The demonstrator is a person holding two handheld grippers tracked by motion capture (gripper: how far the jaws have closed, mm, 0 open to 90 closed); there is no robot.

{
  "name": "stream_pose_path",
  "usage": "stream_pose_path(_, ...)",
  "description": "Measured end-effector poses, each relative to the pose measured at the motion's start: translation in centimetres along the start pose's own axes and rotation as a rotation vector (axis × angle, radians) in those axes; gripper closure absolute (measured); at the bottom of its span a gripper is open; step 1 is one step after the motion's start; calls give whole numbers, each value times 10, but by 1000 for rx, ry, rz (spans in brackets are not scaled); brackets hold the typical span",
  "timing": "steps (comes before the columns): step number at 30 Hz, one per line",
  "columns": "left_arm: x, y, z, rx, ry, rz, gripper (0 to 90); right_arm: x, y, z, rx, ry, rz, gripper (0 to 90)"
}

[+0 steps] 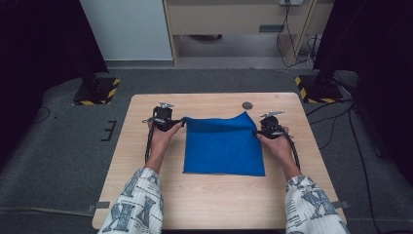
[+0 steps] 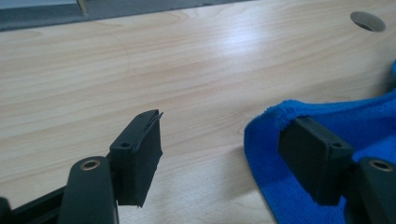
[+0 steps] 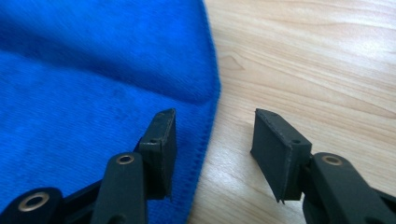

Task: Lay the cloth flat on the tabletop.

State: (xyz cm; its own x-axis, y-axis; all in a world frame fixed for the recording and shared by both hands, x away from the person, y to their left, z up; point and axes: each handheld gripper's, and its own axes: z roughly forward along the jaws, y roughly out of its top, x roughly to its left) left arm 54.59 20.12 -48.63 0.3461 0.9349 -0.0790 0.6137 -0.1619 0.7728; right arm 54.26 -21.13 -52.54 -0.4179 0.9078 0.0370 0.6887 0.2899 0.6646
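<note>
Both forearms forward, left tool [image 1: 182, 122] and right tool [image 1: 255, 132] each with jaws apart.

No readable text on anything

The sleeves [image 1: 139, 204] of the person carry a pattern of large letter-like shapes, too blurred and broken by folds to read as words; the black and yellow hazard stripes on the stand bases [image 1: 97, 92] on the floor are the one sign that can be made out, and they bear no writing
</note>
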Motion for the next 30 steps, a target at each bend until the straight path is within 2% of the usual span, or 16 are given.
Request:
stream_pose_path(5, 6, -1, -1, -8, -9, -25, 300, -2, 0, 0, -2, -4, -2, 510)
stream_pose_path(11, 14, 0, -7, -28, 8, -50, 303, -4, -1, 0, -1, -17, -8, 517)
stream_pose_path(14, 18, 0, -11, -19, 7, -41, 314, -4, 0, -1, 2, -20, -7, 515)
stream_pose_path(17, 17, 0, -16, 0, -8, -28, 314, -4, 0, -3, -19, -15, 2, 506)
stream_pose_path(20, 12, -3, -27, -10, -18, -5, 326, -2, 1, -9, -37, -7, -2, 510)
stream_pose_path(23, 3, -11, -42, -26, -31, 15, 354, 4, -1, -19, -51, 10, -28, 567)
stream_pose_path(29, -22, -40, -69, -55, -63, 54, 426, 20, -16, -43, -71, 45, -73, 659)
stream_pose_path(30, -26, -46, -71, -54, -68, 58, 431, 22, -19, -47, -80, 57, -67, 666)
